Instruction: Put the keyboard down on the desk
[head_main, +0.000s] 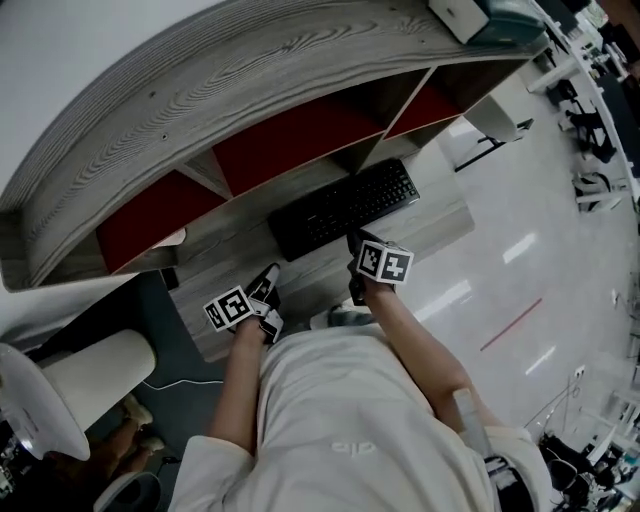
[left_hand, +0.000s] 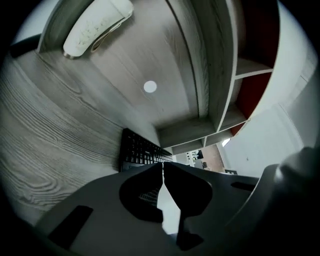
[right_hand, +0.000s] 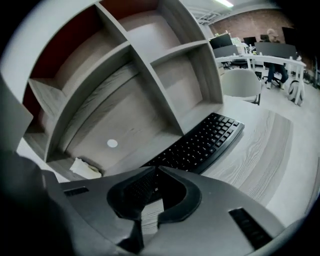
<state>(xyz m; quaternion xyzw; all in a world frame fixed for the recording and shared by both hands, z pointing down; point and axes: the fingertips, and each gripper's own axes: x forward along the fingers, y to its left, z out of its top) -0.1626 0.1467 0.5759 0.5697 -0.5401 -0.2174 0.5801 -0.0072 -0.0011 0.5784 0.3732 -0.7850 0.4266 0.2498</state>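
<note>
The left claw (left_hand: 163, 166) and the right claw (right_hand: 154, 171) are each pressed together on nothing, off the near side of the keyboard (head_main: 345, 208). It lies flat on the tabletop (head_main: 445, 215) below the shelves (head_main: 300, 130), so it looks already set down.
</note>
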